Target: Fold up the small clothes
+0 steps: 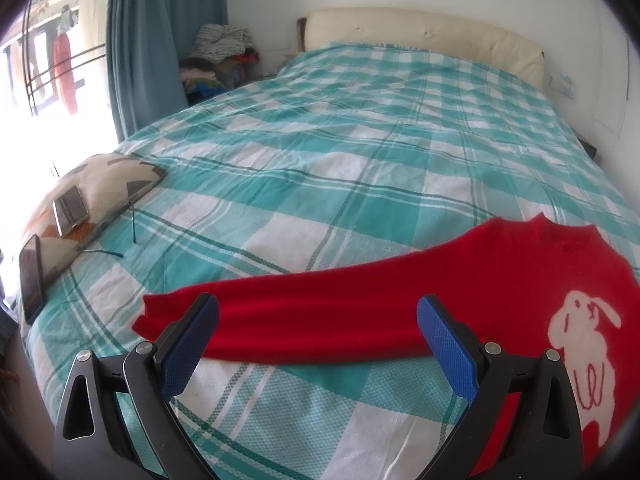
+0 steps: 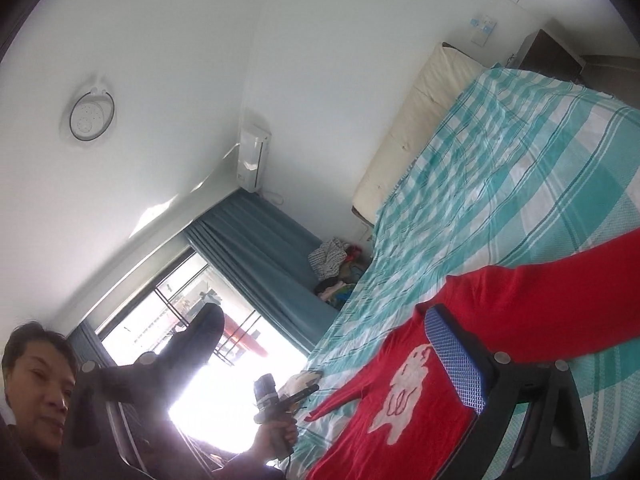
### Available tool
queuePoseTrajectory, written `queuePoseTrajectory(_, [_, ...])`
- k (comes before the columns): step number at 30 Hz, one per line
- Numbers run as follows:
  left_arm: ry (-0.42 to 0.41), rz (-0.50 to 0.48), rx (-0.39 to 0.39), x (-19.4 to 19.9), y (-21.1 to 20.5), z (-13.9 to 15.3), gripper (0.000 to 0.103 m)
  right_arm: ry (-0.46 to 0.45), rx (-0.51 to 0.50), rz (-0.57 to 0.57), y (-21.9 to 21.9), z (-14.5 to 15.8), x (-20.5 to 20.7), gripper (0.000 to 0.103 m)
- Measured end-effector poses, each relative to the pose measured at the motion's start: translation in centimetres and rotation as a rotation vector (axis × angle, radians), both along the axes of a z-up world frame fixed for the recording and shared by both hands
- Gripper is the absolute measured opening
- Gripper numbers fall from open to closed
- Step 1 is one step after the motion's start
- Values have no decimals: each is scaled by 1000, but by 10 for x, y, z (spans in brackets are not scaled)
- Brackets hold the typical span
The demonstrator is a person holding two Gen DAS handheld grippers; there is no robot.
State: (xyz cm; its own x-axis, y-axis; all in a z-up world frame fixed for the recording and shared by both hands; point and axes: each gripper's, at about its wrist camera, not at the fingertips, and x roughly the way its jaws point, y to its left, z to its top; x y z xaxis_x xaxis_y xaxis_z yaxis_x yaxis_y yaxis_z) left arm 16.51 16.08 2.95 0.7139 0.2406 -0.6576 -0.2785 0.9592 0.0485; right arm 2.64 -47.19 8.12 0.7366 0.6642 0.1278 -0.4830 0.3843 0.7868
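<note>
A small red sweater with a white rabbit motif lies flat on the checked bed, one sleeve stretched left. My left gripper is open, its blue pads either side of that sleeve, just above it. In the tilted right wrist view the sweater lies spread on the bed. My right gripper is open and empty, one blue pad over the sweater's body. The other finger is dark against the window.
A patterned cushion with two phones lies at the bed's left edge. A clothes pile sits by the blue curtain. The cream headboard is at the far end. The person and the left gripper handle show.
</note>
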Motion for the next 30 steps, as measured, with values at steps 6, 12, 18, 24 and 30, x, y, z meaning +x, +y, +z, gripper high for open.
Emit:
queuePoseTrajectory(6, [1,1,0,0,1,0,100,-20,-79,79,22,5,1,103])
queuePoseTrajectory(12, [2,0,-1,0,1,0,100,-48,-175,148,44,8,-2,103])
queuePoseTrajectory(18, [1,0,-1,0,1,0,100,-53,-179,212,53,5,-4,103])
queuePoseTrajectory(24, [2,-1,0,1,1,-1,100,-80,-127,294,56,7,-5,103])
queuePoseTrajectory(30, [2,-1,0,1,1,0,100,-86,-160,313,64,9,-7,103])
